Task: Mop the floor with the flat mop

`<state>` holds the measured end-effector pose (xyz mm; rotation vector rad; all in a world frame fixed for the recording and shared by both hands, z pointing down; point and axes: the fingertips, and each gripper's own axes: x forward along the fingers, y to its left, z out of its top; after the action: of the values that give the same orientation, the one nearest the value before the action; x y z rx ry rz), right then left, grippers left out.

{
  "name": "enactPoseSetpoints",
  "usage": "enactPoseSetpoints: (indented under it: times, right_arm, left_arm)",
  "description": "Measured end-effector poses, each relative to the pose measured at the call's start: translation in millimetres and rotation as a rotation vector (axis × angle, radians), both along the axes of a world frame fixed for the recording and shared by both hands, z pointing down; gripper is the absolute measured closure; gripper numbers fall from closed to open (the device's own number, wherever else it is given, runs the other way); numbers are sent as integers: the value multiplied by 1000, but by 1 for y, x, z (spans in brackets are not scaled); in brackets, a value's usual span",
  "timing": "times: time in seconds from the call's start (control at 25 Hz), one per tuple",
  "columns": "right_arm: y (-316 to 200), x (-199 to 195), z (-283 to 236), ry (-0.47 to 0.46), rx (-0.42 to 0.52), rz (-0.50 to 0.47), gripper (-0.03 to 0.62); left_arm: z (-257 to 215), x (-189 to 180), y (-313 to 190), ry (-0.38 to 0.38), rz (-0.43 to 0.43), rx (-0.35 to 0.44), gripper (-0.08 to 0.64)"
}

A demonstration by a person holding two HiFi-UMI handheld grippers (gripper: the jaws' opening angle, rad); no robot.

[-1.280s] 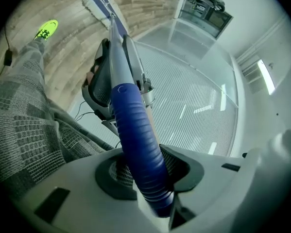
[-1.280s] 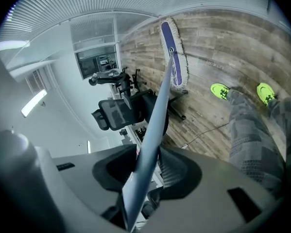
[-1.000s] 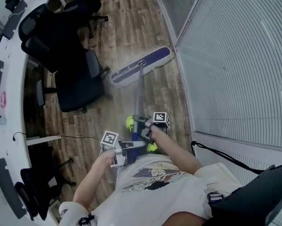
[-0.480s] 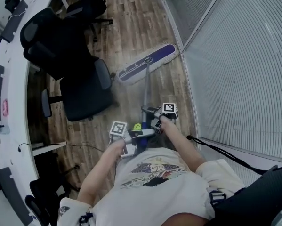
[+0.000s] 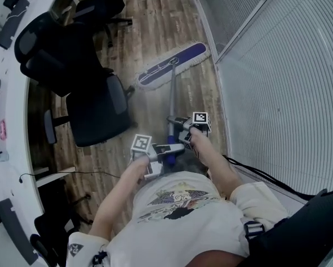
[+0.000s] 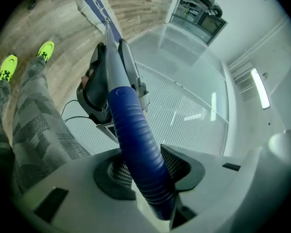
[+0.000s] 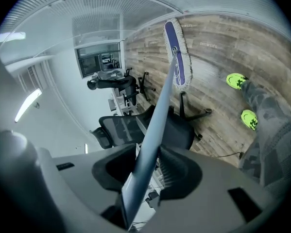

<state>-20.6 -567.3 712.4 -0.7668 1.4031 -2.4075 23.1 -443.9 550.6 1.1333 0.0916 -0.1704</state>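
Observation:
The flat mop's purple head (image 5: 172, 65) with its white fringe lies on the wood floor near the glass wall's corner. Its grey pole (image 5: 171, 102) runs back to me and ends in a blue ribbed grip (image 6: 130, 125). My left gripper (image 5: 170, 148) is shut on that blue grip (image 5: 169, 152); in the left gripper view the pads of the left gripper (image 6: 144, 170) press both its sides. My right gripper (image 5: 177, 122) is shut on the pole further up, and in the right gripper view the right gripper (image 7: 145, 171) clamps the grey pole (image 7: 157, 110), with the mop head (image 7: 177, 57) far beyond.
Two black office chairs (image 5: 94, 110) (image 5: 49, 49) stand left of the mop's path beside a curved white desk (image 5: 10, 82). A ribbed glass wall (image 5: 277, 82) runs along the right. A thin cable (image 5: 71, 172) lies on the floor at the left. My green shoes (image 7: 235, 80) (image 6: 9, 67) show below.
The mop head has slid forward along the floor toward the glass wall's corner. Both grippers have moved forward with the pole, still shut on it. The nearer chair is now closer.

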Motion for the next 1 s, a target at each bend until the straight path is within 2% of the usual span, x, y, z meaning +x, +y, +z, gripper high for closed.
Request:
enactPoseSetpoints:
  times: [0.2, 0.48, 0.64, 0.8, 1.0]
  right_arm:
    - [-81, 26, 8, -17, -1, -15, 446]
    - [-211, 51, 22, -36, 25, -7, 446]
    - [-279, 67, 28, -34, 38, 9, 448]
    - [-315, 73, 40, -38, 35, 6, 451]
    - [-308, 81, 49, -52, 14, 26, 456]
  left_arm:
    - [8, 26, -84, -19, -74, -12, 422]
    - [30, 53, -217, -40, -223, -41, 423]
    - [45, 68, -285, -35, -273, -47, 434]
    - [59, 76, -317, -39, -275, -67, 448]
    - [68, 85, -309, -51, -277, -88, 460]
